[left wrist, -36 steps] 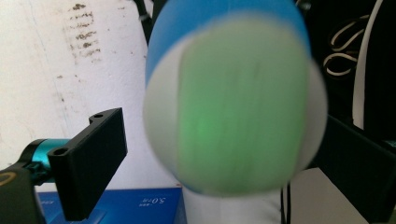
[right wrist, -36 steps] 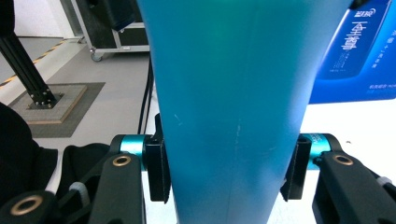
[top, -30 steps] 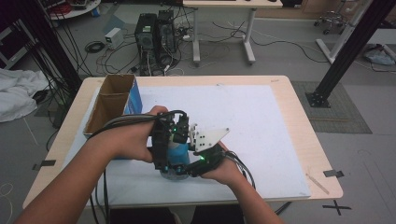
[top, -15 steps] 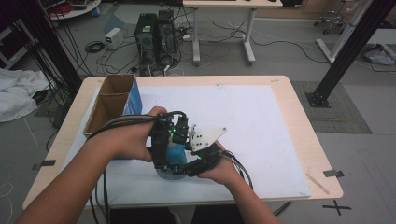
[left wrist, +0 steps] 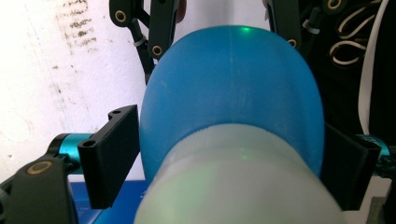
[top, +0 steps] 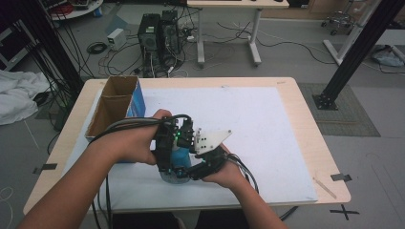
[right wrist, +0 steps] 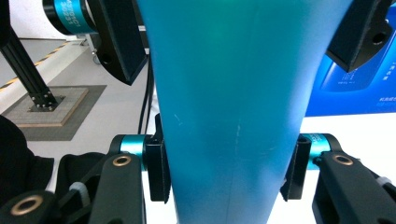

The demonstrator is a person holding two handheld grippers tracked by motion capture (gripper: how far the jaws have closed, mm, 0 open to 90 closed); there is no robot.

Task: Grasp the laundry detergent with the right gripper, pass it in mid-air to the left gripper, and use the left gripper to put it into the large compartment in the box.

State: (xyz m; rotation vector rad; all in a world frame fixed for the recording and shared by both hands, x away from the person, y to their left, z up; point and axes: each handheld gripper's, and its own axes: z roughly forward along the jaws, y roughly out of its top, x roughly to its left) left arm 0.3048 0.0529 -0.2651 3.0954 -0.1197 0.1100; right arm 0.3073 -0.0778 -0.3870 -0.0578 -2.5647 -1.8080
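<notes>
Near the table's [top: 296, 119] front edge, left tool [left wrist: 229, 140] and right tool [right wrist: 224, 172] both clamped on 1 blue bottle [top: 179, 157].

Both forearms reach in from the near edge and meet low over the surface. The left hand-held gripper [top: 168, 148] and the right hand-held gripper [top: 203, 162] sit pressed close together, each with jaws clamped against a blue bottle [left wrist: 231, 98].
</notes>
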